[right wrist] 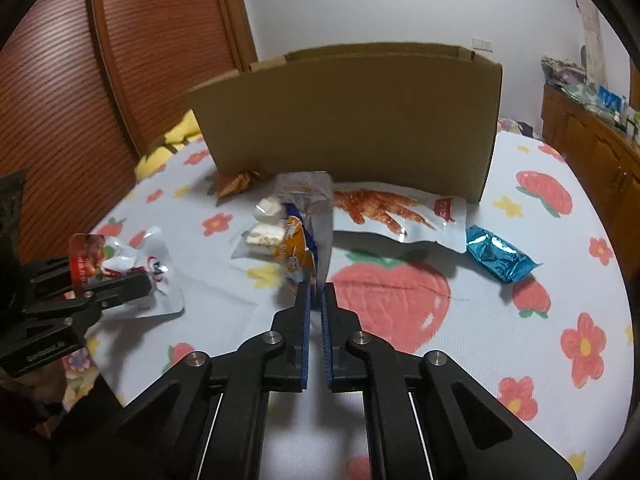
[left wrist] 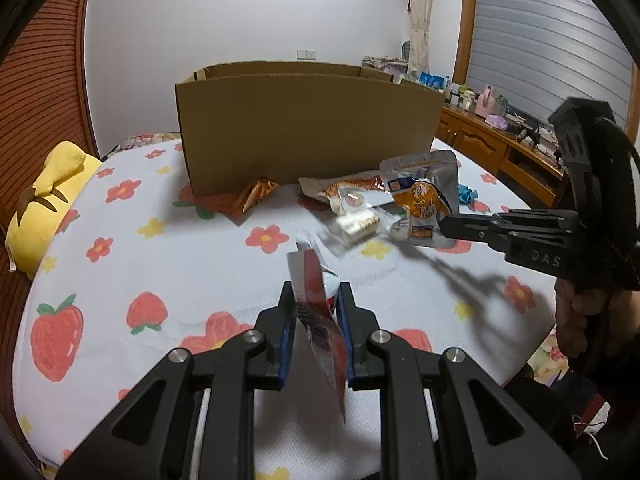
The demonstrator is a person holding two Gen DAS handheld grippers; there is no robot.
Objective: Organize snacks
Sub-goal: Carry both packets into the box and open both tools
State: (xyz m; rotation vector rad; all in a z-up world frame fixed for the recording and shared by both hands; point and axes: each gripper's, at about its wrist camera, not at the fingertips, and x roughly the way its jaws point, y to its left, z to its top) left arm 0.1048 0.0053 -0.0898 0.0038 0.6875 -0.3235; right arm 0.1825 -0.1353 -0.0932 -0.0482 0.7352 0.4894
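My left gripper (left wrist: 317,294) is shut on a red and white snack pouch (left wrist: 316,292), held above the bed; it also shows in the right wrist view (right wrist: 132,264). My right gripper (right wrist: 316,286) is shut on a silver and orange snack pouch (right wrist: 306,220), lifted off the bed; this pouch also shows in the left wrist view (left wrist: 424,196). An open cardboard box (left wrist: 304,128) stands on the bed behind the snacks. On the bed lie a chicken-feet pouch (right wrist: 400,216), a blue wrapped snack (right wrist: 500,254), a clear pack of white pieces (right wrist: 264,240) and an orange wrapper (right wrist: 238,182).
The bed sheet (right wrist: 440,340) has strawberry and flower prints. A yellow plush pillow (left wrist: 48,200) lies at the left. A wooden cabinet with several small items (left wrist: 492,128) stands at the right. A slatted wooden door (right wrist: 120,60) is at the left.
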